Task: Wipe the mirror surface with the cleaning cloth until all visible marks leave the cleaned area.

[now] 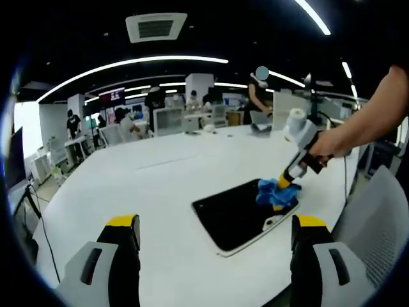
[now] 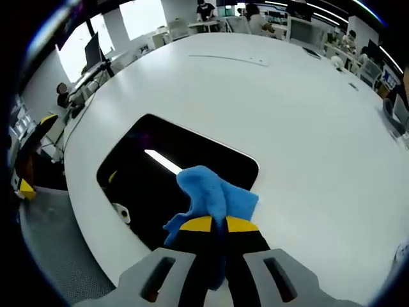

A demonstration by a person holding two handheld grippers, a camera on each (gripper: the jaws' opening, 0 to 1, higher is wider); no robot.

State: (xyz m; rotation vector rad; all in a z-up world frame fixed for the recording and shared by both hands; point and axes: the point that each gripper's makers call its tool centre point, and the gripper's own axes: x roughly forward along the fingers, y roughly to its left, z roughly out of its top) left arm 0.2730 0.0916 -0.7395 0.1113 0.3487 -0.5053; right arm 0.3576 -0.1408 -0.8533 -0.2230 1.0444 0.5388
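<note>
cleaning cloth: soft, light, pinched tight by right hand-held gripper | mirror: flat near table edge, hard, breakable, slippery, best not lifted | left hand-held gripper: held open, empty

Each gripper has pale grey moulded plastic bodies with dark oval slots, black jaws and yellow-capped tips: the left gripper and the right gripper. The person's bare forearm shows no sleeve.
</note>
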